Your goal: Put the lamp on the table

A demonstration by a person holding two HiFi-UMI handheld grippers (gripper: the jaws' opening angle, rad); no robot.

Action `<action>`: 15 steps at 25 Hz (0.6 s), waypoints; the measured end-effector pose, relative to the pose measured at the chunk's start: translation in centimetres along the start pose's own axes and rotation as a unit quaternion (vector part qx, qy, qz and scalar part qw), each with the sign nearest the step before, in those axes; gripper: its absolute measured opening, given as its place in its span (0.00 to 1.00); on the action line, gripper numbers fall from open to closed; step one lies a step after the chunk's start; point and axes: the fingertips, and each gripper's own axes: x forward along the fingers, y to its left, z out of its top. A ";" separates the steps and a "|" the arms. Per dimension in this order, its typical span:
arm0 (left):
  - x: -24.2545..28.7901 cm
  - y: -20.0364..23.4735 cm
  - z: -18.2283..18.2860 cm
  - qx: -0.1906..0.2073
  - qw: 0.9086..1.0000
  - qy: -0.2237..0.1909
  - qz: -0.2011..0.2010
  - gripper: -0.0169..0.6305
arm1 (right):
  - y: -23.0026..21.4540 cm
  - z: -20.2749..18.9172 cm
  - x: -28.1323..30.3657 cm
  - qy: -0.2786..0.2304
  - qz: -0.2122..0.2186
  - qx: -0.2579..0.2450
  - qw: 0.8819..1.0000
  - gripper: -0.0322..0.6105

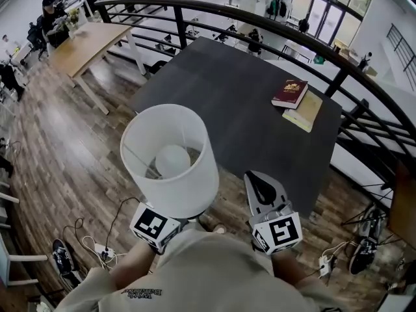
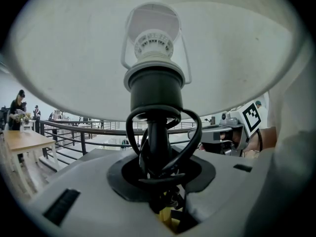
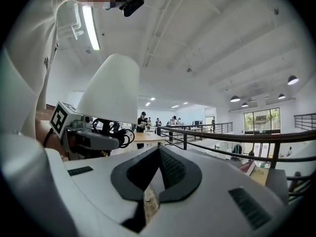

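Lamp [image 1: 195, 174] is up off the floor in your left gripper [image 2: 160, 179], upright, white shade on top w/ the bulb [image 1: 173, 159] showing inside from the head view. That gripper's jaws pinch the black stem low down, w/ the black cord [image 2: 191, 132] looped round the stem just above the grip. Lamp's not on the table [image 1: 227, 90] yet: it hangs by the near-left edge of the dark top, shade overlapping that edge in the head view, wood floor [image 1: 65, 142] below. Your right gripper [image 1: 255, 177] sits just beside the lamp on its right, apart from it, pointing toward the table. Its jaws are pressed together at the tips, nothing btwn them. On the table's far-right part a red book [image 1: 290, 93] lies against a tan book [image 1: 304, 111]. Black railing [image 1: 260, 19] curves past the table's far side.
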 end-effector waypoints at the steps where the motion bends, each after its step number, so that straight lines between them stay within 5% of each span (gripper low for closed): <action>1: 0.2 -0.2 0.0 -0.001 1.000 0.000 0.003 0.23 | -0.1 0.1 0.0 -0.002 0.004 -0.006 1.000 0.05; 15: 1.2 0.2 -1.2 -0.001 1.000 0.003 0.024 0.23 | -0.4 -1.0 1.4 -0.010 0.038 -0.029 0.999 0.05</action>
